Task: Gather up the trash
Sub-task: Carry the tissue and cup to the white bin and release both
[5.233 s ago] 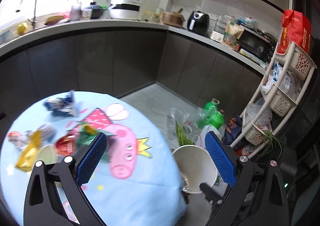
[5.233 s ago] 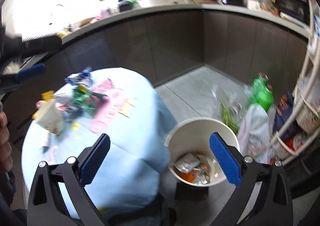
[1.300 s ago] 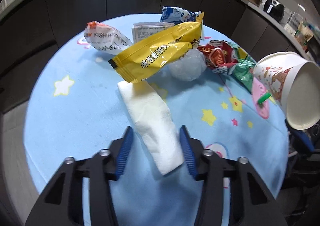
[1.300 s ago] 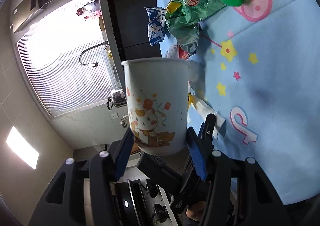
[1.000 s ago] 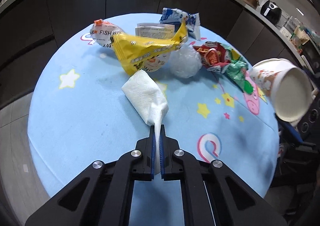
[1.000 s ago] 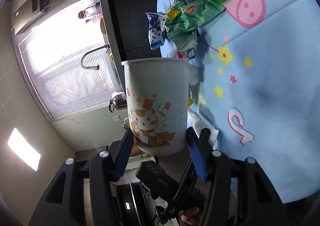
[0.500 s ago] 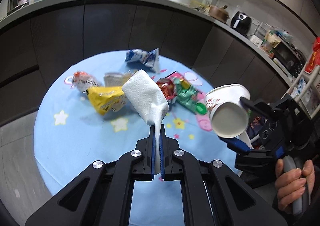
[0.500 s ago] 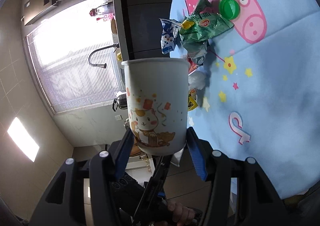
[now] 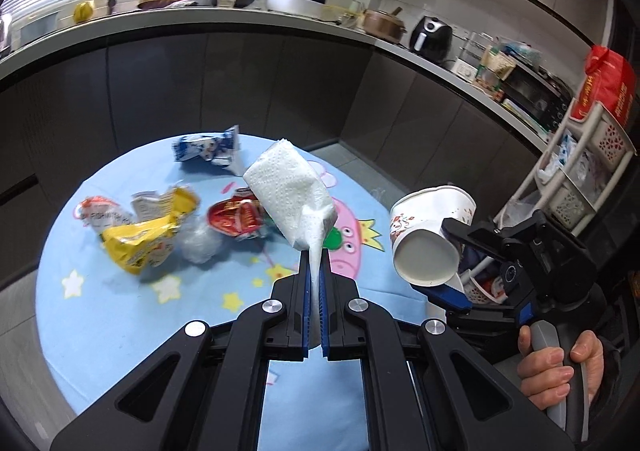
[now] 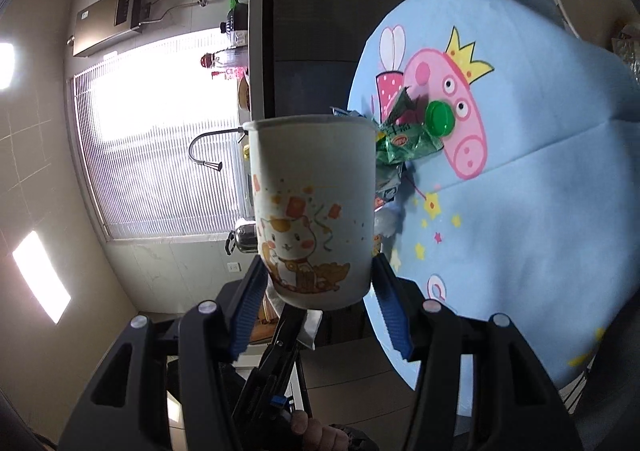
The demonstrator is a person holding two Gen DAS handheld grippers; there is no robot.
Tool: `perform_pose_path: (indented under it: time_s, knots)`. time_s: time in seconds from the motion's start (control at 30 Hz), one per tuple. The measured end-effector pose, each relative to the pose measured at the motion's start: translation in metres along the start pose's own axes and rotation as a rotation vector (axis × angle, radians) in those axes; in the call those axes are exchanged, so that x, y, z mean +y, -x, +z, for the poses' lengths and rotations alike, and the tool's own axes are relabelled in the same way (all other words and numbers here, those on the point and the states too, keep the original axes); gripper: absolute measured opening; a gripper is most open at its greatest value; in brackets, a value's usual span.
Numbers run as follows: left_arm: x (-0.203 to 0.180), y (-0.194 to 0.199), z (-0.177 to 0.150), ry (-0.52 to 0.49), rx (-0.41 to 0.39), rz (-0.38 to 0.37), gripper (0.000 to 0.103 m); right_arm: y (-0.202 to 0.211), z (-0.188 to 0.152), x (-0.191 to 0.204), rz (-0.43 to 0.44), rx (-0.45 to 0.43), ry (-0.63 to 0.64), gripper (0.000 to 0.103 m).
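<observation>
Dark kitchen cabinets [image 9: 240, 83], bright blinded window [image 10: 160, 139].

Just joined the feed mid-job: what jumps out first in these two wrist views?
The left gripper is shut on a white paper towel, held up above the blue cartoon tablecloth. The right gripper clamps a paper cup printed with a cartoon cat, held sideways off the table's right edge. On the cloth lie a yellow snack wrapper, a red wrapper, a green wrapper and a green bottle cap.
</observation>
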State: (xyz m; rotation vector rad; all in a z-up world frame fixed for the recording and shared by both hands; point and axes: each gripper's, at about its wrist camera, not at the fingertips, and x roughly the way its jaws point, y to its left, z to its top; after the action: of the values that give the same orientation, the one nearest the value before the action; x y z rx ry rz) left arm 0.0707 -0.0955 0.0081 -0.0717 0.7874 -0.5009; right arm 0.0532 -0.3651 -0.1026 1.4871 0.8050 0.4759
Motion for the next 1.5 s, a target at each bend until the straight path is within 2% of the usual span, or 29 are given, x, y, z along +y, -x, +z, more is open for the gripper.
perform_pose_path:
  time_s: [0.43,0.73,1.13,1.5]
  knots:
    - [-0.068,-0.044,0.010,-0.119,0.060,-0.078,0.003,0.063,0.023,-0.025,0.050,-0.143,-0.055,0.054]
    - [-0.110,-0.076,0.013,-0.174,0.105,-0.135,0.003,0.101,0.042,-0.047,0.036,-0.236,-0.092,0.054]
    - [-0.164,-0.134,0.012,-0.227,0.197,-0.201,0.003,0.149,0.069,-0.099,-0.062,-0.366,-0.138,0.054]
    - [-0.201,-0.195,0.005,-0.281,0.272,-0.218,0.003,0.157,0.096,-0.148,-0.253,-0.399,-0.142,0.054]
